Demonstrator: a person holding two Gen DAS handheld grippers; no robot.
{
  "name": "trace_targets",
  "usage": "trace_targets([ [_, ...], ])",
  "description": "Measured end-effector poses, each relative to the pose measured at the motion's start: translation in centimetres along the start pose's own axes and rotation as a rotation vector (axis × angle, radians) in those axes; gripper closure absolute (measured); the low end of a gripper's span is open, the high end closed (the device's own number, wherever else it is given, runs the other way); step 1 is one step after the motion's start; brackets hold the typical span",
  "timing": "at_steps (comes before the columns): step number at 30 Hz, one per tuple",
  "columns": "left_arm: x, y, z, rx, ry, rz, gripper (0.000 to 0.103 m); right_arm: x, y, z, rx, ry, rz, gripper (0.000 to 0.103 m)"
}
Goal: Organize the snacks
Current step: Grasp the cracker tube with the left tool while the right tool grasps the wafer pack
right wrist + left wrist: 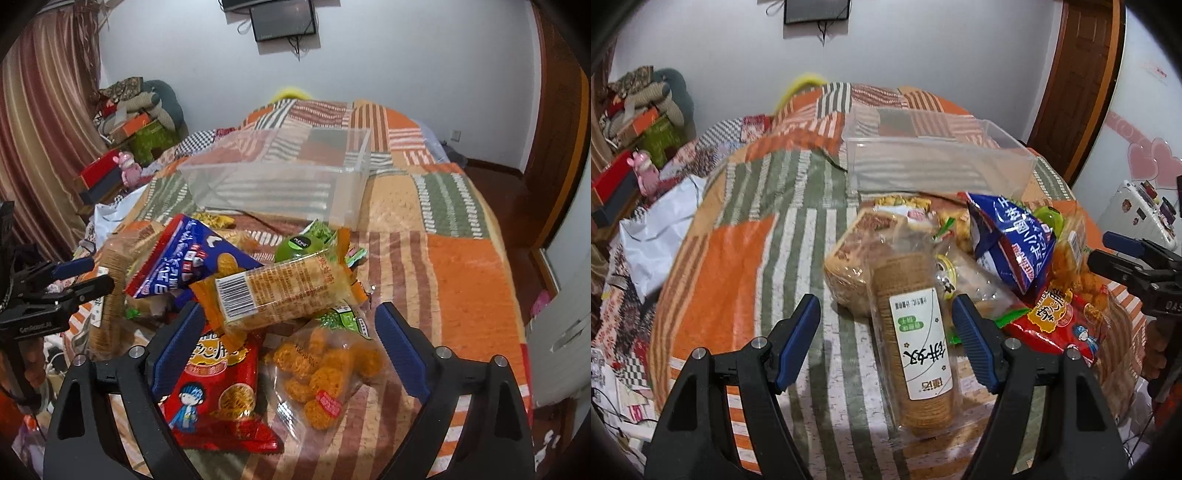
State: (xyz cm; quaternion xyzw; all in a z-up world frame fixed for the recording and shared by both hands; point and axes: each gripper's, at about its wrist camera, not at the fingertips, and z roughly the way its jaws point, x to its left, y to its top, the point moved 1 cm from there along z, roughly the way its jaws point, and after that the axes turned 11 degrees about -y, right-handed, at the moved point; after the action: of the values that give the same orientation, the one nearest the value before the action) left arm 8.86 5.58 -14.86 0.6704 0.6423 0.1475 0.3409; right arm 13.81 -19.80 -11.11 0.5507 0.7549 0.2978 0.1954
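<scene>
A pile of snacks lies on the patchwork bedspread in front of a clear plastic bin. My left gripper is open, its blue pads either side of a long sleeve of round biscuits with a white label, not touching it. My right gripper is open above a red snack bag, a clear bag of orange puffs and an orange-ended cracker pack. A blue bag leans on the pile. The right gripper shows in the left wrist view.
A white plastic bag lies at the bed's left edge. Boxes and a pink toy crowd the left side by the curtain. A wooden door and a white appliance stand to the right.
</scene>
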Motion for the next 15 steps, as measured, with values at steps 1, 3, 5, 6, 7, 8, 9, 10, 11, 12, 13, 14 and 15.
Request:
trace_targets([
  [1,0.0,0.0,0.3,0.009,-0.008,-0.005,0.029,0.0,0.1,0.4,0.009,0.002,-0.001,0.008],
  [3,0.2,-0.2,0.9,0.034,-0.034,-0.012,0.033,0.2,0.3,1.1,0.033,0.011,-0.006,0.005],
  [5,0.2,-0.3,1.5,0.052,-0.056,-0.019,0.043,0.3,0.4,1.6,0.052,0.028,-0.010,0.005],
  [6,0.2,-0.4,1.8,0.059,-0.061,-0.021,0.045,0.4,0.5,1.7,0.056,0.031,-0.011,0.005],
  [7,0.3,-0.4,2.0,0.063,-0.072,-0.030,0.045,0.4,0.6,1.9,0.059,0.031,-0.013,0.005],
  [8,0.4,-0.4,2.2,0.063,-0.080,-0.036,0.046,0.5,0.6,2.0,0.054,0.028,-0.013,0.005],
  [9,0.4,-0.5,2.2,0.064,-0.089,-0.040,0.048,0.5,0.7,2.1,0.054,0.032,-0.014,0.005],
  [10,0.4,-0.5,2.2,0.064,-0.099,-0.040,0.050,0.4,0.7,2.2,0.053,0.041,-0.012,0.005],
  [11,0.4,-0.5,2.2,0.062,-0.107,-0.038,0.055,0.3,0.8,2.2,0.050,0.049,-0.009,0.005],
  [12,0.3,-0.5,2.1,0.060,-0.116,-0.033,0.061,0.1,0.8,2.2,0.050,0.057,-0.003,0.005],
  [13,0.1,-0.6,2.1,0.059,-0.122,-0.023,0.062,0.0,0.8,2.4,0.052,0.062,-0.002,0.005],
  [14,-0.2,-0.6,2.0,0.056,-0.113,-0.013,0.062,0.0,0.8,2.4,0.054,0.069,-0.004,0.005],
  [15,-0.4,-0.6,2.0,0.051,-0.102,0.001,0.063,0.0,0.7,2.5,0.052,0.073,-0.009,0.005],
])
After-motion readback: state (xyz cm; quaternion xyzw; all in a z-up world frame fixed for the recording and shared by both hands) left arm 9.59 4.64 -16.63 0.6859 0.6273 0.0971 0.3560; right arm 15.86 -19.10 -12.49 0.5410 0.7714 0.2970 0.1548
